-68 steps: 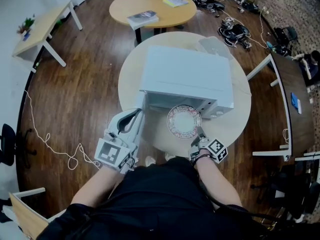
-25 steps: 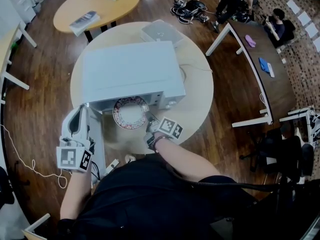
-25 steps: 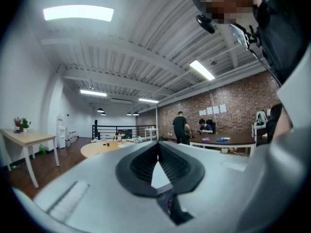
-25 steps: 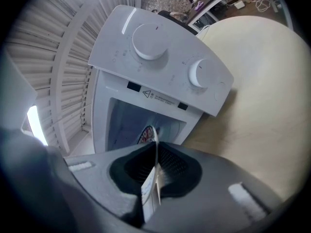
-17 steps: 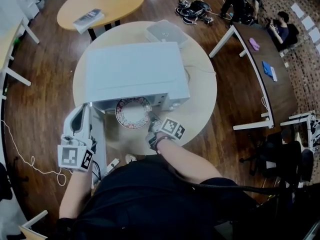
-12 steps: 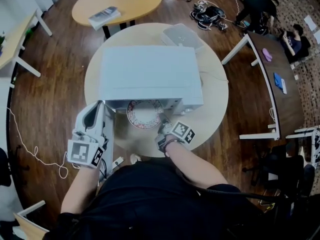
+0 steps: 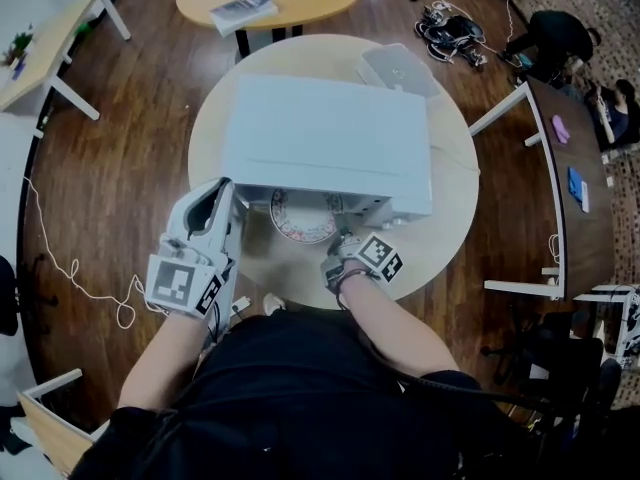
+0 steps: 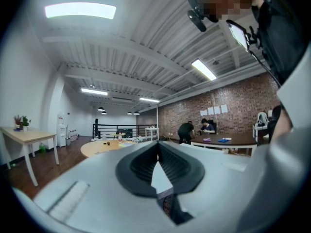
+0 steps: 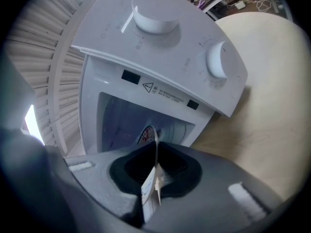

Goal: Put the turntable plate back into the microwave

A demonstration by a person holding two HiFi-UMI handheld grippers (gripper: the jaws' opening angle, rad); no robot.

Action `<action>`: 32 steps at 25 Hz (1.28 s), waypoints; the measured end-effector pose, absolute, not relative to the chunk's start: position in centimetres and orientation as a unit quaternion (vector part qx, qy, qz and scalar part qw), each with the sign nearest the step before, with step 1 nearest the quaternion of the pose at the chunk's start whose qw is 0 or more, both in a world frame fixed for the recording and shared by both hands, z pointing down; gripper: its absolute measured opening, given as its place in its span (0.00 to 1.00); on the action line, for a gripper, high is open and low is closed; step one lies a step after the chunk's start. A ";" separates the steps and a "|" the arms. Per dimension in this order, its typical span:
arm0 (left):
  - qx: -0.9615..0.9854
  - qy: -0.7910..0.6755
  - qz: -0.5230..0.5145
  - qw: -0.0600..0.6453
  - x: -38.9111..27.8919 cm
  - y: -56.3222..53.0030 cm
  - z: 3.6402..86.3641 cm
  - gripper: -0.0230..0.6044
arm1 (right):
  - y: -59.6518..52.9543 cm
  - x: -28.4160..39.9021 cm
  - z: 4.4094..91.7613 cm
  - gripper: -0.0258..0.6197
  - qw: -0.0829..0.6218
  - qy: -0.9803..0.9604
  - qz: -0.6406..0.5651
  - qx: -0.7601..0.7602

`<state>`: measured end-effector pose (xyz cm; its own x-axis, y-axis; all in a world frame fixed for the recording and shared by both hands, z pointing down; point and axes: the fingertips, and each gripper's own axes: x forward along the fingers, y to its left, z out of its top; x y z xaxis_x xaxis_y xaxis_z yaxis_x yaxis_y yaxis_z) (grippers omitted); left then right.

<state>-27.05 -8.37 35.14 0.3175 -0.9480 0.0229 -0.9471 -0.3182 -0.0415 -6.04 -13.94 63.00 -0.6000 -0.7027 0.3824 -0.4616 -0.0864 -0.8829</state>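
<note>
Pinching the turntable plate (image 7: 300, 220) by its near rim, my right hand-held gripper (image 7: 345, 240) holds it flat, face up, half inside the microwave (image 7: 330, 138), facing the desk's (image 7: 450, 218) near edge. My left hand-held gripper (image 7: 222, 190) is closed, empty.

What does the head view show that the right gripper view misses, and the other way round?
Head view only: the left gripper by the microwave's left front corner, and the plate seen from above. Right gripper view only: the two dials, and the jaws clamping the plate's rim edge-on. Both: microwave, plate, right gripper, table.
</note>
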 end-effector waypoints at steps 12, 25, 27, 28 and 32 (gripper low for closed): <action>-0.809 0.587 -0.015 0.000 -28.2 -9.6 35.1 0.04 | -15.6 -7.5 62.8 0.07 0.097 0.669 -0.588 -0.444; -0.819 0.573 -0.013 0.001 -27.2 -11.8 35.4 0.04 | -17.1 -8.2 62.5 0.07 0.098 0.668 -0.588 -0.445; -0.820 0.572 -0.015 0.001 -27.1 -12.1 35.5 0.04 | -17.2 -8.3 62.5 0.07 0.100 0.667 -0.590 -0.444; -0.821 0.571 -0.016 0.001 -27.0 -12.2 35.7 0.04 | -17.2 -8.3 62.5 0.07 0.101 0.665 -0.592 -0.444; -0.823 0.568 -0.018 -0.001 -26.7 -12.6 36.1 0.04 | -17.4 -8.2 62.2 0.07 0.103 0.665 -0.592 -0.443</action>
